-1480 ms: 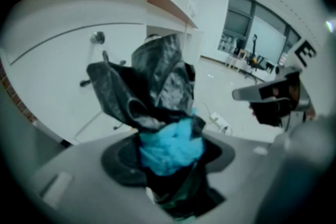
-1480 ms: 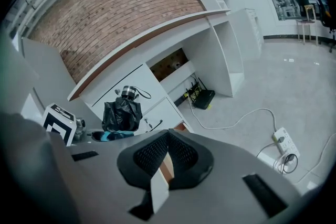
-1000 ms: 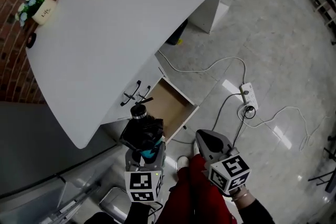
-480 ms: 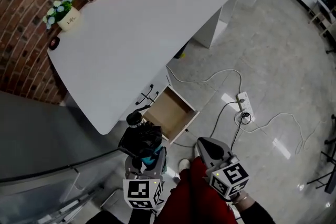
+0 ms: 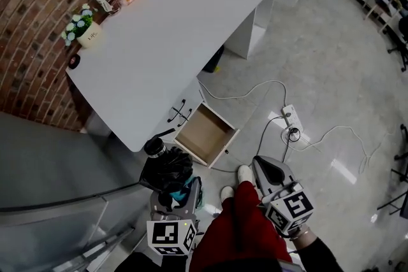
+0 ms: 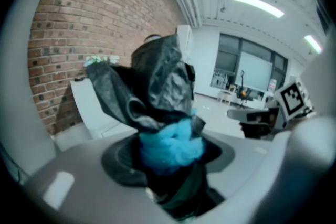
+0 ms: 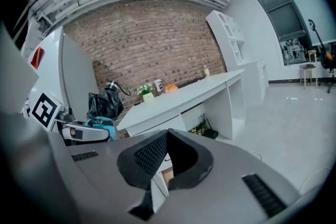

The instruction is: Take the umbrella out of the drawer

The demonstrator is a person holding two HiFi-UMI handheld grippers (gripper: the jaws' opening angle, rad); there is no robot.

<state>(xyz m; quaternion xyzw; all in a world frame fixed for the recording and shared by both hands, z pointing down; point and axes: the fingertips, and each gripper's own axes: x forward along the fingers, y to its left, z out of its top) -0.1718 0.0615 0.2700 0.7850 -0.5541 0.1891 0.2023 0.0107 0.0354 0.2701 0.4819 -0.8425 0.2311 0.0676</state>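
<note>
Now your left gripper [image 6: 170,165] squeezes the folded black umbrella [image 5: 167,167], up in the air beside the open drawer [image 5: 204,135]. It looks light and floppy, so hold its thick middle. Your right gripper [image 7: 165,157] is closed on nothing.

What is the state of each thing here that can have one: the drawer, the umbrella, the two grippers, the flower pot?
drawer: pulled open, nothing seen inside.
umbrella: folded, out of the drawer, held up by the left gripper.
left gripper: jaws closed on the umbrella.
right gripper: jaws together, nothing between them.
flower pot: upright on the white table.
</note>
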